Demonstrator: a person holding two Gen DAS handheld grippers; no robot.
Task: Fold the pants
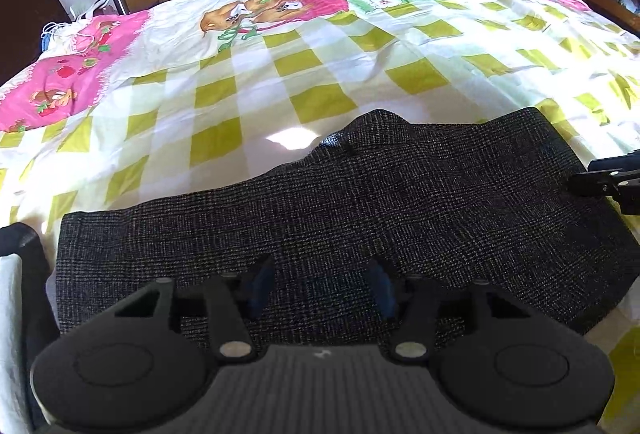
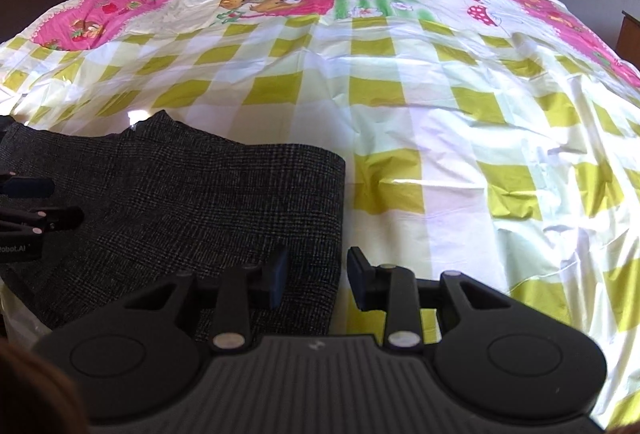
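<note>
Pants [image 1: 320, 218] lay as dark compact fold on near edge of bed [image 1: 280, 74], already folded at least once.
Left gripper [image 1: 316, 286] hovered over pants' middle, fingers wide, empty.
Right gripper [image 2: 318, 280] straddled pants' right edge, fingers narrow, pinching nothing.
Remaining: perhaps final fold or smoothing.

Left gripper [image 1: 320, 284] angled downward, fingers [image 1: 262, 280] spread apart with nothing pinched between them. Right gripper [image 2: 318, 280] tilted downward too, fingers [image 2: 280, 274] parted by a narrower gap, gripping nothing.
</note>
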